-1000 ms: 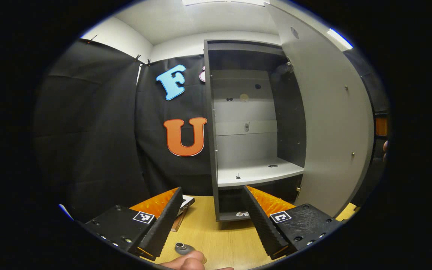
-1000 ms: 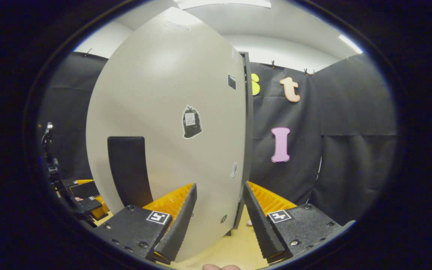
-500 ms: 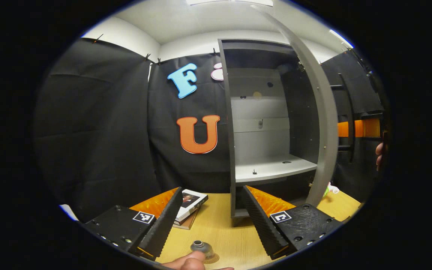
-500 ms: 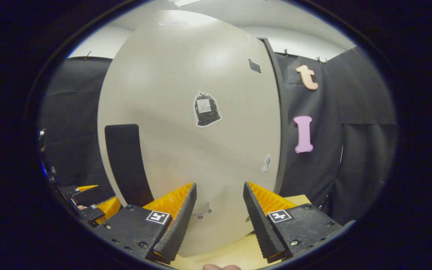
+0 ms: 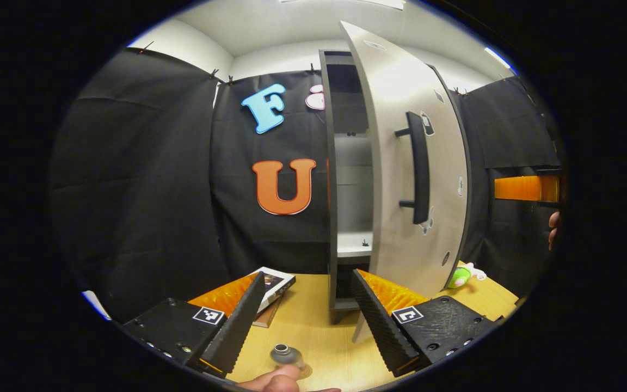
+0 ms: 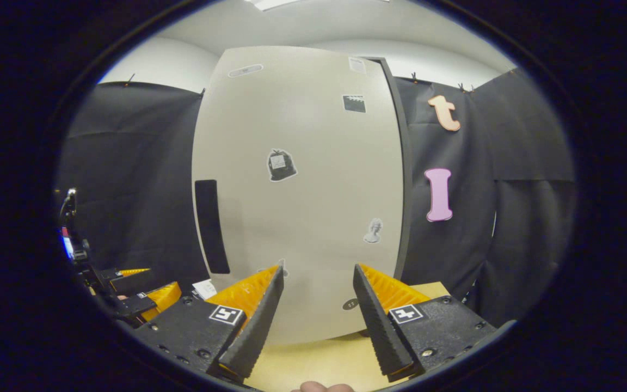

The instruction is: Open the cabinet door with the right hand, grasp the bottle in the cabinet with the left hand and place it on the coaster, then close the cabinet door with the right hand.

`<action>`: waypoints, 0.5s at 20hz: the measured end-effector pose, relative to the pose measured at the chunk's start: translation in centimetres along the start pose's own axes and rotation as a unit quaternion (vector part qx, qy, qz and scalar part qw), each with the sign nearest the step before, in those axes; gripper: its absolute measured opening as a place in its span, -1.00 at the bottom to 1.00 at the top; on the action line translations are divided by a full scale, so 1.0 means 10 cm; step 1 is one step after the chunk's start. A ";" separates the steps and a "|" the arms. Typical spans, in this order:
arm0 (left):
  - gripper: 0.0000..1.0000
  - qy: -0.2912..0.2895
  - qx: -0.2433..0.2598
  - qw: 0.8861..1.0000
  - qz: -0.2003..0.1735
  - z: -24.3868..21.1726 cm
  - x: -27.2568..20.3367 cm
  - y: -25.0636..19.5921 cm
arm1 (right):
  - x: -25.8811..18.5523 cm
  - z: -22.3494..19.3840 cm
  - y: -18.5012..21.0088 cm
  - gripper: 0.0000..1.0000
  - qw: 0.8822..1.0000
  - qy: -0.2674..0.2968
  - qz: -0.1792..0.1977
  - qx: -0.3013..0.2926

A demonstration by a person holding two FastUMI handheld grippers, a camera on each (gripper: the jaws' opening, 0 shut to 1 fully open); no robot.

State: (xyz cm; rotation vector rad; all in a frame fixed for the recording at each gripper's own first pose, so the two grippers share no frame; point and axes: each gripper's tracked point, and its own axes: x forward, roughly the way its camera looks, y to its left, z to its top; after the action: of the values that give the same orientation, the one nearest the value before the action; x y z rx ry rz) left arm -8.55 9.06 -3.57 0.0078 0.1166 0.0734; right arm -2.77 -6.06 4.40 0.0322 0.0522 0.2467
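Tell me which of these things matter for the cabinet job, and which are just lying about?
Part of the job:
cabinet door, nearly shut
door handle
bottle on the coaster
left gripper, open
right gripper, open

Just lying about:
books on the table
small green toy beside the cabinet

Black cloth (image 5: 145, 179) is hung around the booth and clipped along its top edge, with white wall (image 5: 286, 51) seen above it. A white ceiling (image 6: 302, 22) carries bright light panels (image 6: 270, 3). A light wooden tabletop (image 5: 313, 326) is seen below.
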 end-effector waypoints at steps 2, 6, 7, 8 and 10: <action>0.92 0.001 -0.006 1.000 -0.016 -0.02 -0.01 -0.14 | -0.06 -0.02 -0.13 0.71 1.000 0.002 -0.020 -0.002; 0.92 -0.005 -0.006 0.999 -0.043 -0.08 -0.11 -0.37 | -0.33 -0.21 -0.42 0.75 0.997 0.022 -0.068 -0.004; 0.92 -0.008 -0.007 0.999 -0.051 -0.11 -0.14 -0.43 | -0.45 -0.34 -0.51 0.75 0.996 0.033 -0.078 -0.001; 0.92 -0.009 -0.010 0.998 -0.059 -0.14 -0.18 -0.49 | -0.55 -0.45 -0.57 0.76 0.995 0.045 -0.087 0.003; 0.92 -0.012 -0.016 0.997 -0.074 -0.21 -0.24 -0.60 | -0.73 -0.60 -0.66 0.76 0.993 0.061 -0.101 0.010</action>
State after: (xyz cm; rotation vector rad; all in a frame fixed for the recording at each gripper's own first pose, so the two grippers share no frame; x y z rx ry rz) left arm -10.75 2.94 -5.42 -0.0317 0.0909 -0.0723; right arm -8.56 -14.04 -1.49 0.0305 0.1795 0.0450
